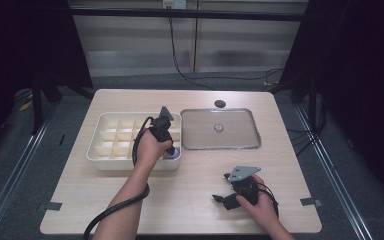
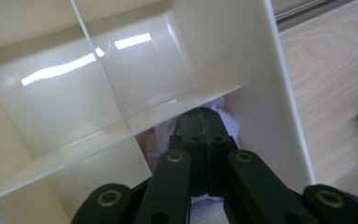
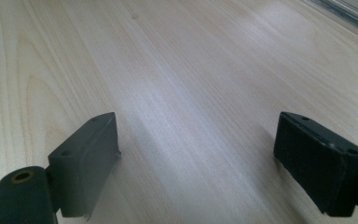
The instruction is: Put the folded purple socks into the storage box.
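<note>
**High view: left gripper down in the corner cell of the divided tray**

High view puts the cream organiser tray (image 1: 111,131) at about 10 o'clock from table centre, w/ the left gripper (image 1: 171,150) dipped into its near-right corner cell, roughly 5 o'clock on the tray. Something pale, white-to-lilac, sits there (image 1: 173,155). In the left gripper view the jaws are pressed together, tips buried in that crumpled white stuff (image 2: 223,105); looks like paper or thin plastic, can't tell which, and can't tell if any of it is actually pinched.

My read: it's either picking or dropping that item. To do it well, keep the jaws vertical and clear of the thin dividers (image 2: 121,121), move straight up or down, no sideways drag; the cell is narrow.

Right gripper (image 1: 223,198) rests idle at 5 o'clock on the table (image 1: 190,200), jaws spread wide over bare wood in its own view (image 3: 196,149).

Materials: tray is glossy moulded plastic, rounded corners, strong glare. Table is matte pale wood-grain laminate. At 1 o'clock, a shallow clear rectangular tray (image 1: 220,128), rounded corners, small round bit at its centre.
</note>
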Motion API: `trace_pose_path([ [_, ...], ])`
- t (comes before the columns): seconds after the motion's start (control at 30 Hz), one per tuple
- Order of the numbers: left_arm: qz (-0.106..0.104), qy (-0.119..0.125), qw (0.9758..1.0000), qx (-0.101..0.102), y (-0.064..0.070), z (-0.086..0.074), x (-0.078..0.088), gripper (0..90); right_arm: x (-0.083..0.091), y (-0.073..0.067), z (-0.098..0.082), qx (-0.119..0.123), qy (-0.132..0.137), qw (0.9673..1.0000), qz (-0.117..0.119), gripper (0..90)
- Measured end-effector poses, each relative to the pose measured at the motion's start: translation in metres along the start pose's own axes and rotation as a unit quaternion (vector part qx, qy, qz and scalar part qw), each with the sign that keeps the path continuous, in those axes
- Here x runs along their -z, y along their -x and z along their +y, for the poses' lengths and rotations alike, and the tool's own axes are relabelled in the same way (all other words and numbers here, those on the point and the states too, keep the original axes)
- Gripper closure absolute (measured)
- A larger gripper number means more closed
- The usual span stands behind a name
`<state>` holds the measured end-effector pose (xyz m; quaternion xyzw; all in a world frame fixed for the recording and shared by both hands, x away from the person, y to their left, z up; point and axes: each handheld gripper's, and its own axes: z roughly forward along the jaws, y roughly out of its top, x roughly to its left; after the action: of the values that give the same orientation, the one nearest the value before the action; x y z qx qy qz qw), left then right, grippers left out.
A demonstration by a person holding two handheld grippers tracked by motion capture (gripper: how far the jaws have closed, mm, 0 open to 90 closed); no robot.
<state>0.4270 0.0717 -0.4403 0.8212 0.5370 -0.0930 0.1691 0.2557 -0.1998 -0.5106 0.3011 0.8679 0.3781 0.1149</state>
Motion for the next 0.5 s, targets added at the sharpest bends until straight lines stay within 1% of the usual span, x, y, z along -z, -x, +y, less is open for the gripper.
trace_pose_path([
  [0.1, 0.005, 0.002, 1.0, 0.0, 0.0016, -0.0009, -0.0015, 89.8, 0.0, 0.0, 0.0, 0.0, 0.0, 1.0, 0.0, 13.3],
  [0.17, 0.008, 0.005, 0.9999, -0.004, 0.0019, -0.0015, -0.0017, 89.6, 0.0, 0.0, 0.0, 0.0, 0.0, 1.0, 0.0, 13.3],
  [0.2, 0.007, 0.006, 0.9999, -0.004, 0.0015, -0.0019, -0.0013, 89.5, 0.0, 0.0, 0.0, 0.0, 0.0, 1.0, 0.0, 13.3],
  [0.23, 0.001, 0.011, 0.9999, 0.002, 0.0014, -0.0024, -0.0013, 89.3, 0.0, 0.0, 0.0, 0.0, 0.0, 1.0, 0.0, 13.3],
  [0.33, 0.001, 0.012, 0.9999, 0.0, 0.0002, -0.003, 0.0006, 88.4, 0.0, 0.0, 0.0, 0.0, 0.0, 1.0, 0.0, 13.3],
  [0.5, 0.002, 0.013, 0.9999, -0.006, 0.0035, -0.0027, 0.0077, 82.3, 0.0, -0.0001, 0.0, -0.001, 0.0, 1.0, 0.0, 13.3],
])
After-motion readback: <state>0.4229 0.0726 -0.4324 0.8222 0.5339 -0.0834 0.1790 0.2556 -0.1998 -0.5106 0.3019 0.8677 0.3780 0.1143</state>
